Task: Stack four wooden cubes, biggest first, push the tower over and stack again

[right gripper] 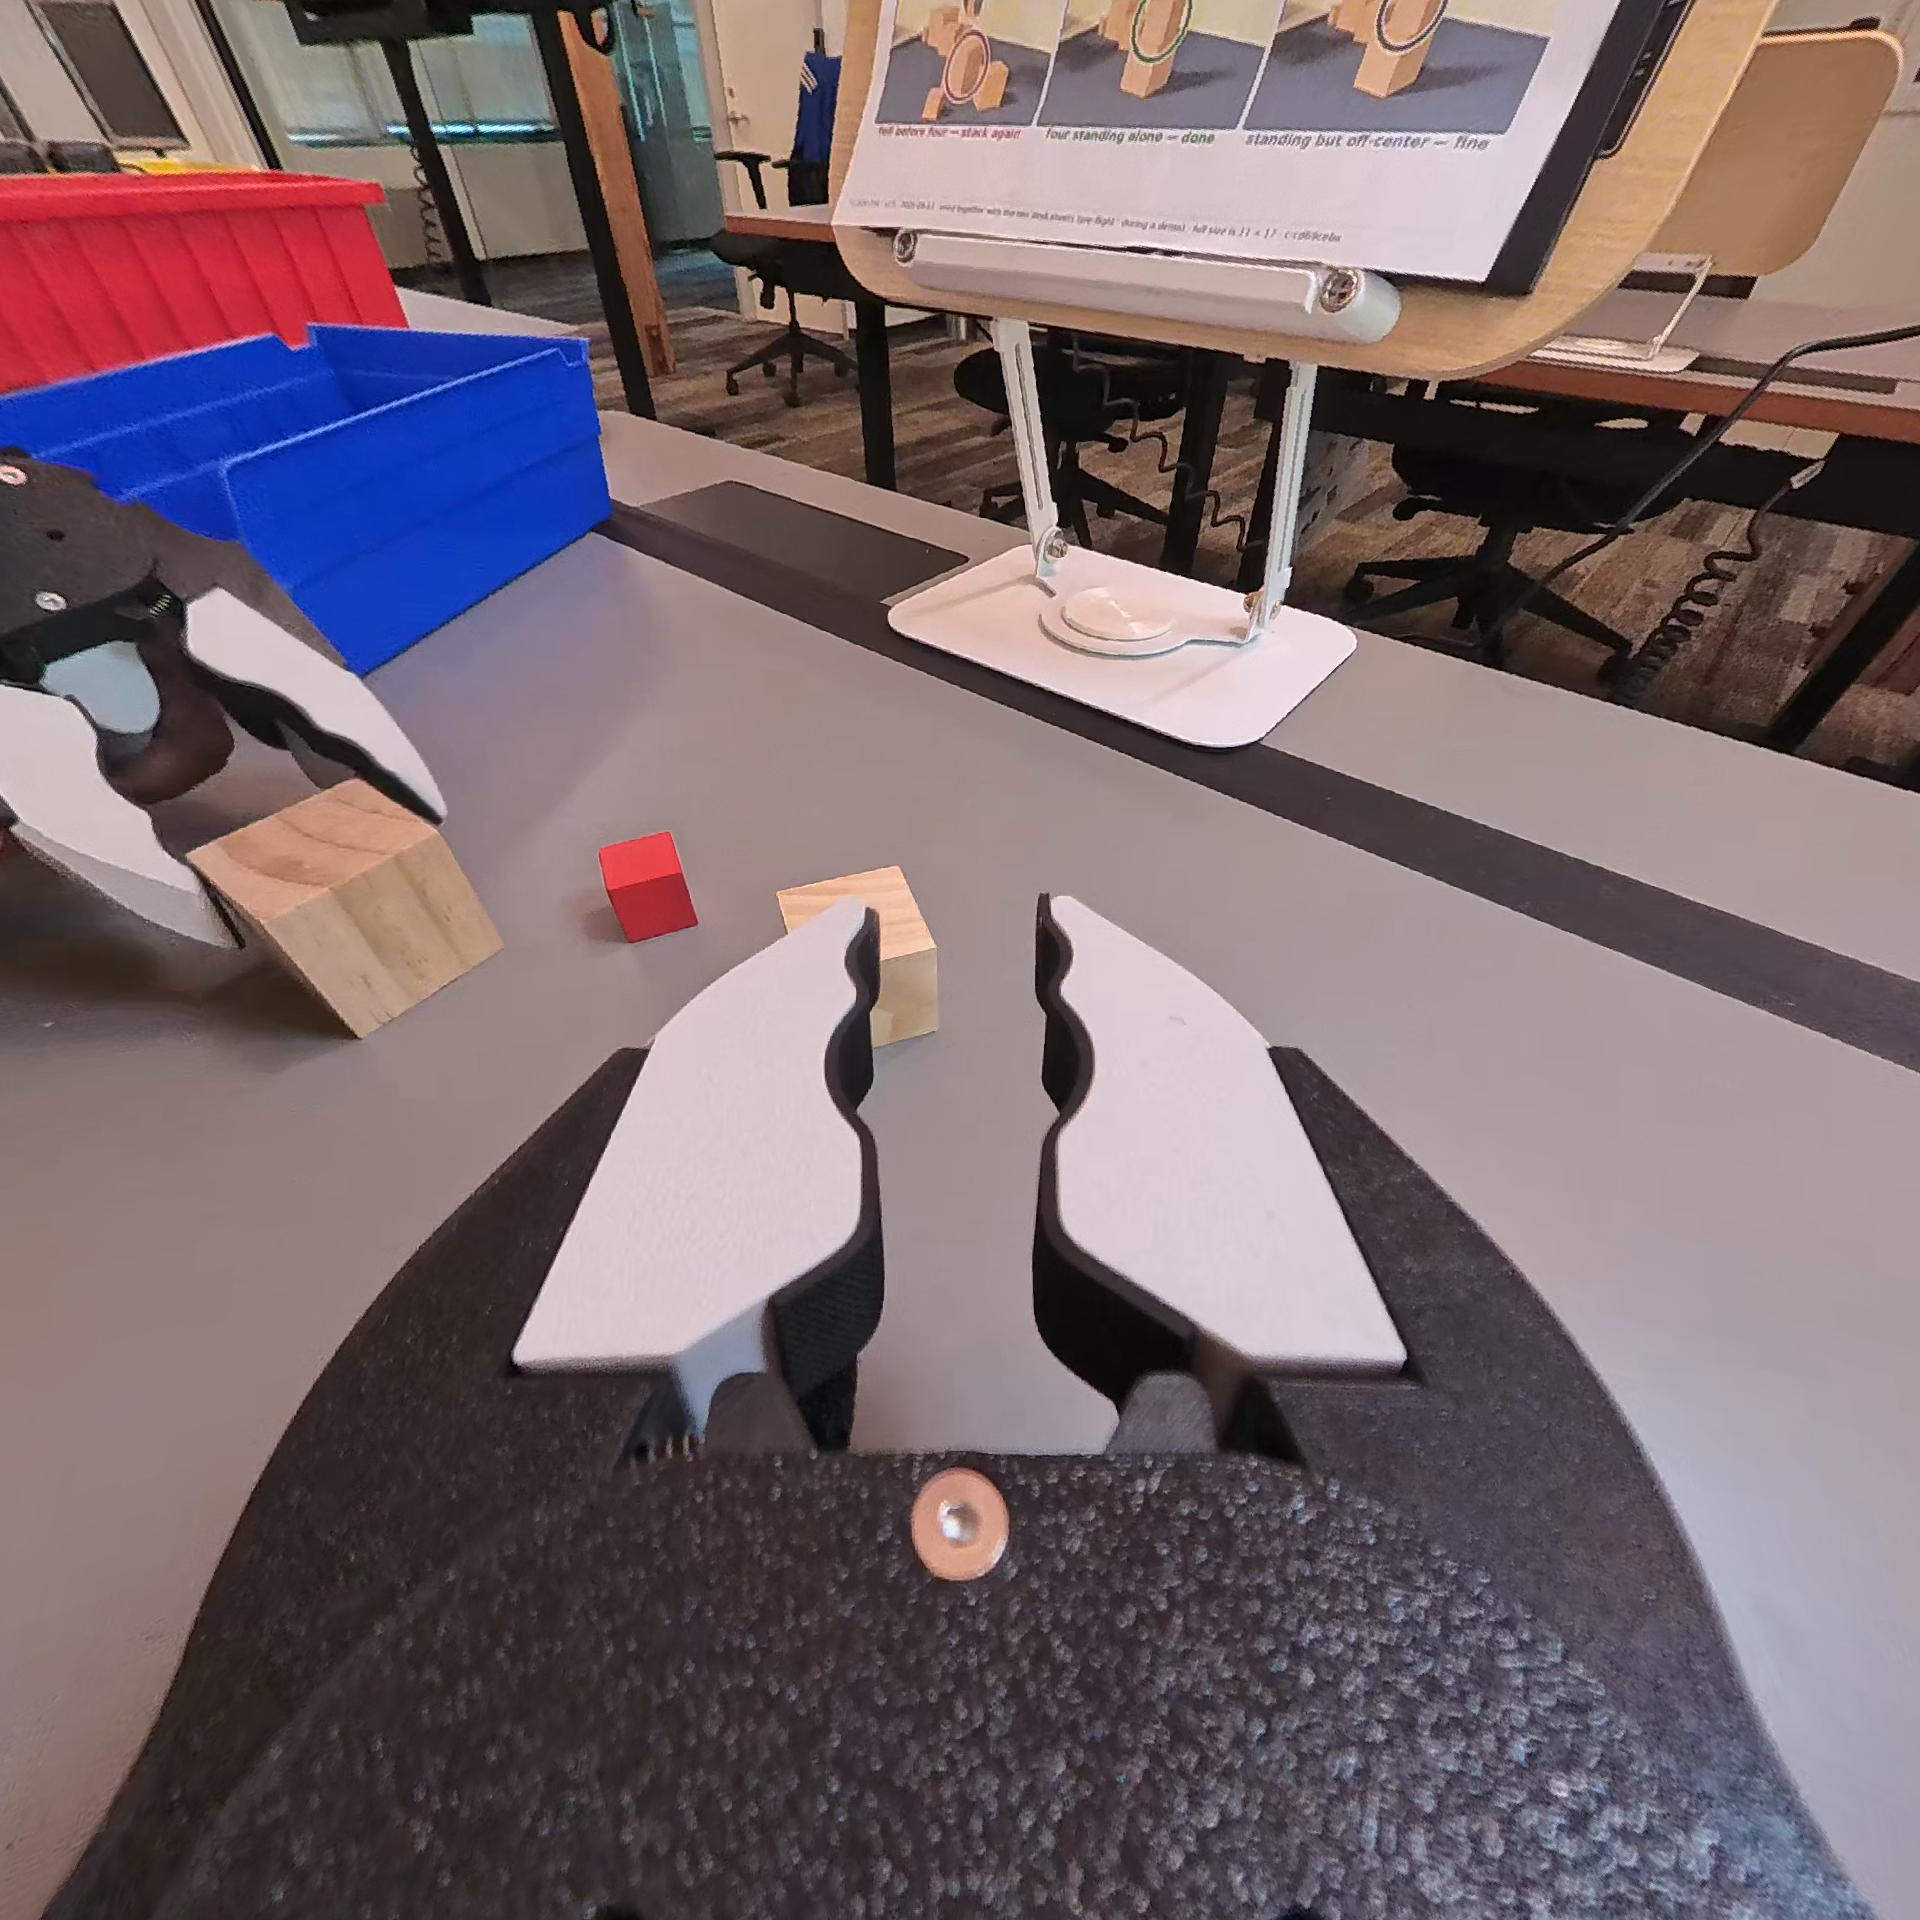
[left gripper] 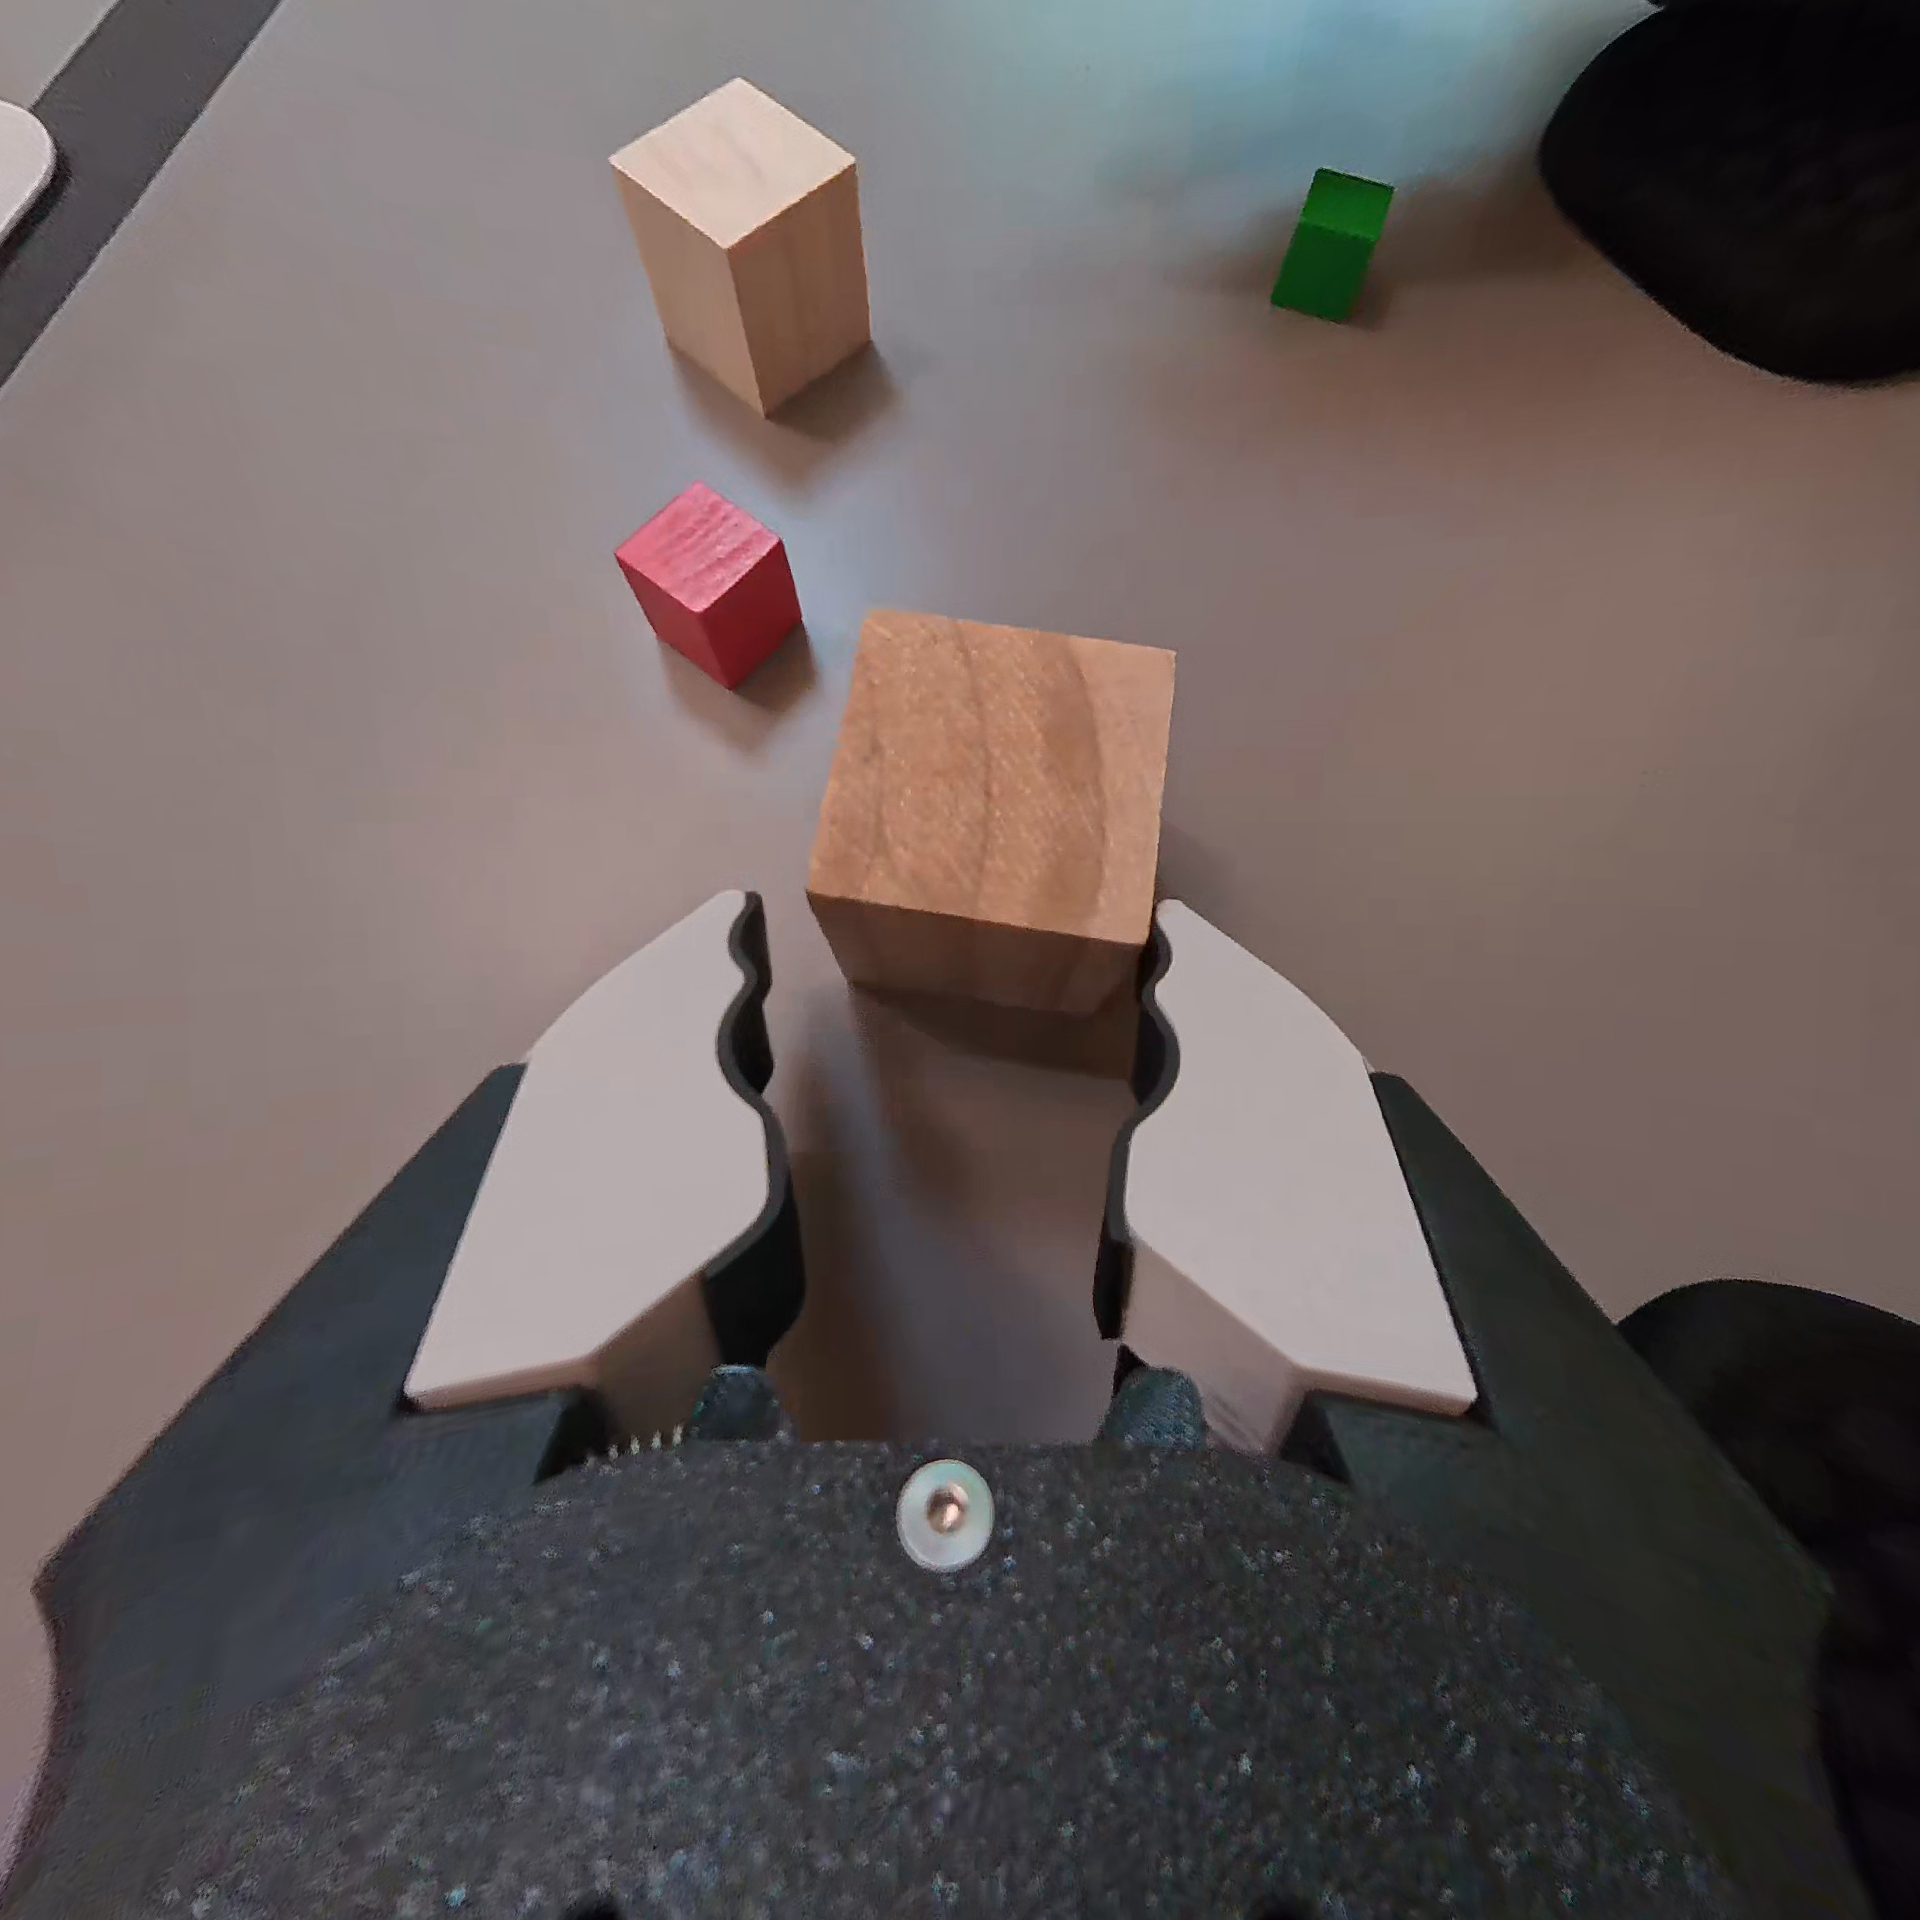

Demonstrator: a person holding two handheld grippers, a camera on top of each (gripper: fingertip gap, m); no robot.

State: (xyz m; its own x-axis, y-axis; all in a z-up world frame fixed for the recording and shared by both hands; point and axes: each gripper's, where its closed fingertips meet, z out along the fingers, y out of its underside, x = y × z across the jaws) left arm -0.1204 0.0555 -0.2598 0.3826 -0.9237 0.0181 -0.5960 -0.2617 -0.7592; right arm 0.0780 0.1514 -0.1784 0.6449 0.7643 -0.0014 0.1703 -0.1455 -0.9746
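Observation:
In the left wrist view my left gripper [left gripper: 956, 909] is open just short of a large brown wooden cube [left gripper: 997, 800] that rests on the grey table [left gripper: 312, 727]. Its right fingertip [left gripper: 1174, 935] is at the cube's near right corner, and the left fingertip [left gripper: 740, 925] stands clear of it. The right wrist view shows that gripper [right gripper: 322, 873] straddling the cube [right gripper: 353, 925]. My right gripper [right gripper: 953, 912] is open with nothing between its fingers. A smaller pale wooden cube [right gripper: 906, 971] sits just beyond its left fingertip.
A red cube [left gripper: 712, 582] [right gripper: 647, 885], a pale wooden block [left gripper: 748, 249] and a green block [left gripper: 1333, 244] stand on the table. A blue bin [right gripper: 343, 468] and a red bin [right gripper: 177, 260] sit at the far left. A white stand [right gripper: 1122, 644] holds a printed sheet. My right fingertips sit around 25 centimeters from my left ones.

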